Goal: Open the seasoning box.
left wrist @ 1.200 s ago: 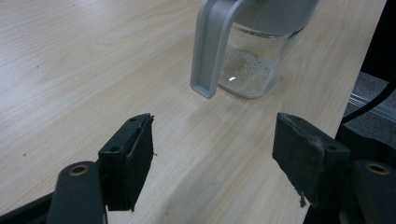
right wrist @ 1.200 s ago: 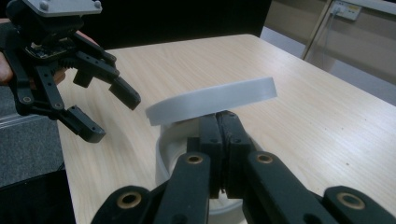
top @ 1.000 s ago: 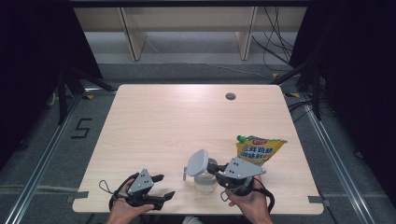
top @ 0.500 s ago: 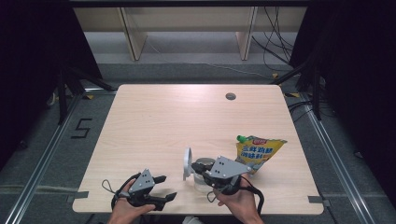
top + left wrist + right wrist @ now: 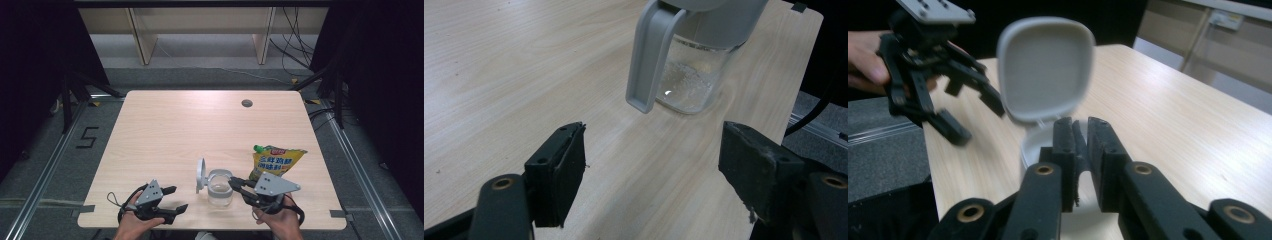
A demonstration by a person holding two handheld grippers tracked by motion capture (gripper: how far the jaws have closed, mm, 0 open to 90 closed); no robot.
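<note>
Clear jar (image 5: 220, 192) with its grey lid (image 5: 200, 175) flipped up stands near the surface's (image 5: 190, 130) front edge. Right hand-held gripper (image 5: 234, 184), jaws just parting, a narrow gap between them, nothing clamped, sits at the jar's rim. Left hand-held gripper (image 5: 175, 198) rests released.

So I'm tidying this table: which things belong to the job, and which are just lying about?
In the job:
jar, its lid flipped open
right gripper, at the jar's rim
yellow pouch, probably

Lying about:
left gripper, open, idle
</note>
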